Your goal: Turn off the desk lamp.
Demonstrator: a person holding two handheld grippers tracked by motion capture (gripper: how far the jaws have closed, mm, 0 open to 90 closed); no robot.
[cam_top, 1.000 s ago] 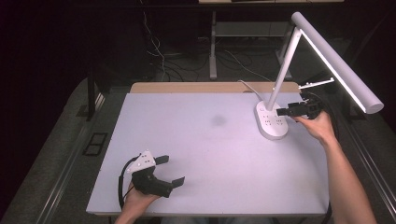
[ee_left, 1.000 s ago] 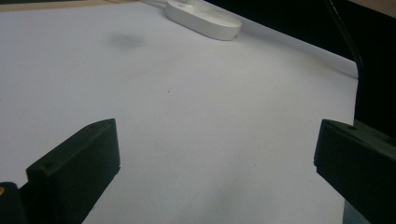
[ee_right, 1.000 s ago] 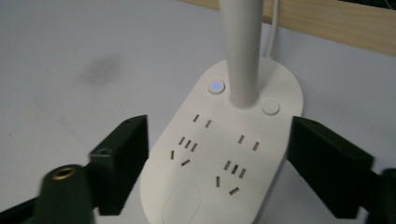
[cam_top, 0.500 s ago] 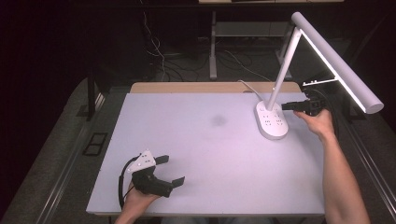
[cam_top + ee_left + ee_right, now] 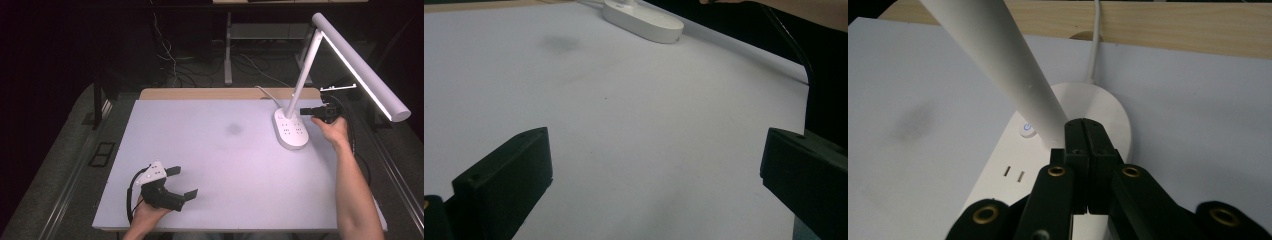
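A white desk lamp stands at the table's far right: an oval base (image 5: pixel 290 131) with sockets, a slanted arm (image 5: pixel 305 70) and a long lit head (image 5: pixel 360 65). My right gripper (image 5: pixel 302 112) hovers level just right of the arm's foot. In the right gripper view its jaws (image 5: pixel 1086 127) have just been closing and now stand pressed together with nothing between them, tips next to the arm (image 5: pixel 998 55), over the base (image 5: pixel 1103 105). A glowing power button (image 5: pixel 1026 129) lies left of the tips. My left gripper (image 5: pixel 182 182) rests open near the front left edge, holding nothing (image 5: pixel 654 165).
The white table top (image 5: pixel 225 160) carries a faint grey smudge (image 5: pixel 234 129) in its middle. The lamp's white cord (image 5: pixel 1094 45) runs off over the wooden back edge (image 5: pixel 210 94). A black cable (image 5: pixel 350 130) trails from the right gripper past the table's right edge.
The right gripper's jaws have gone from wide open to shut, and it has slid left and slightly down toward the lamp's arm. The left gripper has stayed put.
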